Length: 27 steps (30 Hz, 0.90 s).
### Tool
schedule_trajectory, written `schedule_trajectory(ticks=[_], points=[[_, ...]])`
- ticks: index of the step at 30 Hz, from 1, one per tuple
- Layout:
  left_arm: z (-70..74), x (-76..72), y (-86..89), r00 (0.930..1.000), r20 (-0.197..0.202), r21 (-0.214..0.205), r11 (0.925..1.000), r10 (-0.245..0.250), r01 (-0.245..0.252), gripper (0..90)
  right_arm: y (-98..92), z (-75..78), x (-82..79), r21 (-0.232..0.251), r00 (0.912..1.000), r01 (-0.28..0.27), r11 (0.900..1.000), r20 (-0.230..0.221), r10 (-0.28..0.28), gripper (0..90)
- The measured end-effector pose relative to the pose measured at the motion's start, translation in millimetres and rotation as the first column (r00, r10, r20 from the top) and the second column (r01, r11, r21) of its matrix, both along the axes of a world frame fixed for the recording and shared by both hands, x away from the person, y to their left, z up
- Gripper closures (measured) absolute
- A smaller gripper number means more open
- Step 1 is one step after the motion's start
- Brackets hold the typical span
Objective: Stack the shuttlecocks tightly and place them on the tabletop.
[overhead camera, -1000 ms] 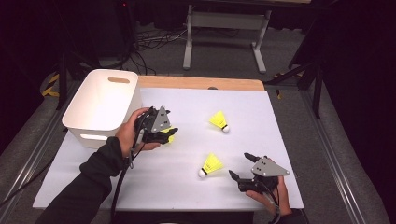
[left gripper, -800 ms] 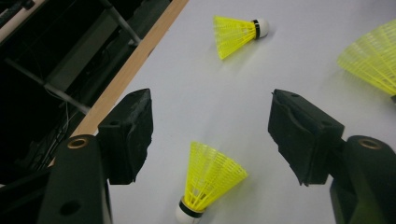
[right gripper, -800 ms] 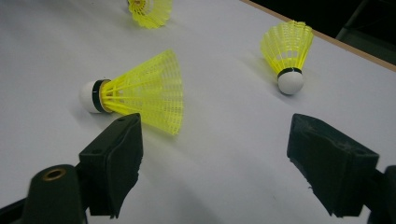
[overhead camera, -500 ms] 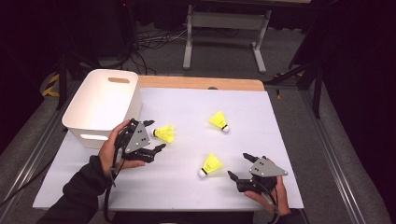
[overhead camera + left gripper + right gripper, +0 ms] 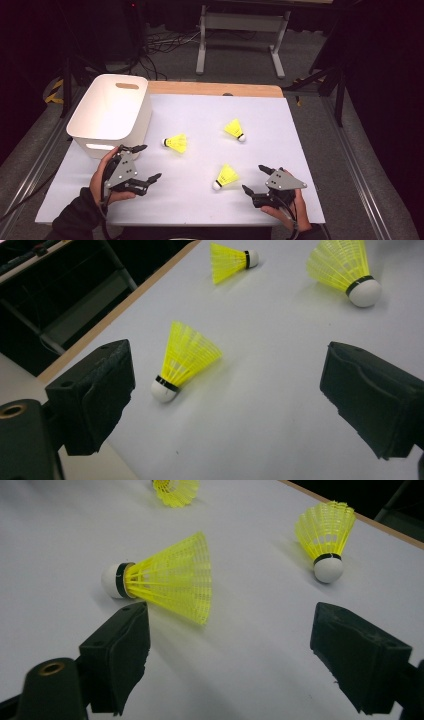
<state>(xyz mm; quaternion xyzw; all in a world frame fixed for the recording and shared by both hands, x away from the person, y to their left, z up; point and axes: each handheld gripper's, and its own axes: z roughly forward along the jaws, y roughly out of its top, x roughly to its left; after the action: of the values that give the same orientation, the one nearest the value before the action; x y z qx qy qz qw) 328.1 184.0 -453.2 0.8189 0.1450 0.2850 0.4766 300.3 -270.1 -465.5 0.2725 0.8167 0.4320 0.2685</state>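
Three yellow shuttlecocks lie on the white table (image 5: pixel 310 130), and none is in the white bin (image 5: pixel 107 107) yet. A second ago my left gripper (image 5: pixel 142 162) was up beside the bin, its jaws around the left shuttlecock (image 5: pixel 176 142); now that shuttlecock rests on its side on the table, cork toward the bin, just right of the bin's near corner and clear of the jaws. The left gripper has drawn back toward my edge of the table and its jaws have just been opening — they stand spread wide with nothing between them, as the left gripper view confirms, where the same shuttlecock (image 5: pixel 182 362) lies a little ahead of the two black pads.

My right gripper (image 5: pixel 253 179) sits where it was, jaws spread and empty. The near shuttlecock (image 5: pixel 226 177) lies just ahead of it, cork pointing toward my edge; in the right gripper view its skirt (image 5: pixel 170 577) is close above the left-hand jaw without touching it. The far shuttlecock (image 5: pixel 235 130) rests farther back, near the middle of the table, well apart from both grippers.

I read this as a release — the shuttlecock was set down short of the bin, so if the bin is the goal, that piece needs picking up again.
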Motion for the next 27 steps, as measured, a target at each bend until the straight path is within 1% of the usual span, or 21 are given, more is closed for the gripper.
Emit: schedule_trajectory(ticks=[1, 2, 3, 5, 6, 7, 8, 9, 11, 12, 14, 15, 16, 19, 20, 21, 22, 24, 25, 26, 27], points=[[0.0, 0.0, 0.0, 1.0000, 0.000, 0.000, 1.0000, 0.000, 0.000, 8.3, 0.6, -0.1, 0.1, -0.004, 1.0000, -0.002, 1.0000, -0.001, 0.002, 17.0], [-6.5, -2.5, 8.5, 0.9998, -0.018, -0.013, 0.9999, 0.011, -0.011, 8.0, 1.2, -0.1, 0.2, -0.004, 0.9999, -0.007, 1.0000, -0.008, 0.007, 16.4], [-6.5, -2.5, 8.5, 0.9998, -0.018, -0.013, 0.9999, 0.011, -0.011, 7.5, 1.8, 0.0, 1.0, -0.005, 0.9998, -0.013, 0.9999, -0.011, 0.013, 15.5], [-14.2, -5.0, 17.6, 0.9987, -0.050, -0.033, 0.9994, 0.008, -0.009, 7.5, 3.1, 0.1, 1.9, -0.009, 0.9996, -0.022, 0.9997, -0.020, 0.022, 15.4], [-16.8, -5.7, 21.5, 0.9984, -0.056, -0.027, 0.9996, 0.006, -0.008, 6.8, 4.2, 0.1, 3.3, -0.017, 0.9992, -0.032, 0.9993, -0.026, 0.032, 15.0], [-19.6, -6.5, 25.0, 0.9976, -0.067, -0.034, 0.9992, 0.017, -0.019, 6.2, 5.7, 0.2, 4.8, -0.025, 0.9985, -0.043, 0.9988, -0.036, 0.042, 14.6], [-22.9, -8.2, 31.6, 0.9960, -0.087, -0.046, 0.9986, 0.023, -0.027, 5.8, 9.1, 0.0, 9.2, -0.047, 0.9970, -0.052, 0.9975, -0.059, 0.050, 14.6], [-24.5, -9.3, 35.0, 0.9949, -0.094, -0.051, 0.9978, 0.036, -0.041, 5.7, 10.5, -0.1, 10.9, -0.050, 0.9965, -0.056, 0.9972, -0.065, 0.052, 14.9], [-27.2, -11.9, 43.1, 0.9933, -0.106, -0.065, 0.9965, 0.046, -0.053, 5.3, 13.8, 0.4, 15.6, -0.045, 0.9926, -0.081, 0.9957, -0.095, 0.076, 16.0], [-28.5, -13.5, 47.1, 0.9922, -0.112, -0.069, 0.9956, 0.054, -0.062, 5.3, 15.9, 1.1, 17.4, -0.047, 0.9912, -0.090, 0.9948, -0.102, 0.085, 16.3], [-30.4, -15.7, 55.1, 0.9911, -0.117, -0.074, 0.9946, 0.064, -0.073, 5.1, 19.7, 2.4, 21.1, -0.044, 0.9852, -0.129, 0.9907, -0.120, 0.123, 17.0], [-30.4, -15.7, 55.1, 0.9911, -0.117, -0.074, 0.9946, 0.064, -0.073, 4.7, 21.7, 2.7, 22.7, -0.047, 0.9824, -0.142, 0.9887, -0.128, 0.136, 17.7], [-31.5, -17.3, 62.6, 0.9903, -0.112, -0.077, 0.9928, 0.082, -0.091, 4.7, 23.6, 2.6, 24.5, -0.051, 0.9786, -0.157, 0.9862, -0.142, 0.149, 18.9], [-32.5, -19.4, 73.0, 0.9878, -0.123, -0.109, 0.9880, 0.096, -0.110, 4.6, 29.7, 0.7, 29.7, -0.078, 0.9679, -0.193, 0.9780, -0.178, 0.177, 21.6], [-32.5, -19.4, 73.0, 0.9878, -0.123, -0.109, 0.9880, 0.096, -0.110, 4.7, 29.7, 0.7, 29.7, -0.078, 0.9679, -0.193, 0.9780, -0.178, 0.177, 21.6], [-33.2, -20.6, 75.9, 0.9869, -0.124, -0.114, 0.9865, 0.104, -0.118, 4.7, 34.2, -1.4, 33.2, -0.108, 0.9612, -0.218, 0.9700, -0.196, 0.194, 24.5], [-34.0, -21.9, 78.9, 0.9862, -0.125, -0.114, 0.9859, 0.108, -0.123, 4.7, 35.5, -2.1, 34.2, -0.117, 0.9594, -0.222, 0.9680, -0.204, 0.195, 26.5], [-34.1, -22.3, 80.7, 0.9864, -0.127, -0.129, 0.9842, 0.104, -0.120, 4.8, 37.6, -3.4, 36.7, -0.137, 0.9530, -0.245, 0.9598, -0.216, 0.212, 32.0], [-34.0, -22.1, 80.6, 0.9868, -0.124, -0.129, 0.9844, 0.103, -0.119, 4.8, 38.2, -3.8, 37.1, -0.143, 0.9511, -0.252, 0.9570, -0.218, 0.218, 34.6], [-34.0, -22.1, 80.6, 0.9868, -0.124, -0.129, 0.9844, 0.103, -0.119, 4.8, 38.2, -3.8, 37.1, -0.143, 0.9511, -0.252, 0.9570, -0.218, 0.218, 34.6], [-34.3, -21.6, 79.8, 0.9869, -0.126, -0.124, 0.9853, 0.101, -0.117, 4.8, 38.2, -4.3, 37.0, -0.137, 0.9476, -0.263, 0.9550, -0.223, 0.229, 38.1]])
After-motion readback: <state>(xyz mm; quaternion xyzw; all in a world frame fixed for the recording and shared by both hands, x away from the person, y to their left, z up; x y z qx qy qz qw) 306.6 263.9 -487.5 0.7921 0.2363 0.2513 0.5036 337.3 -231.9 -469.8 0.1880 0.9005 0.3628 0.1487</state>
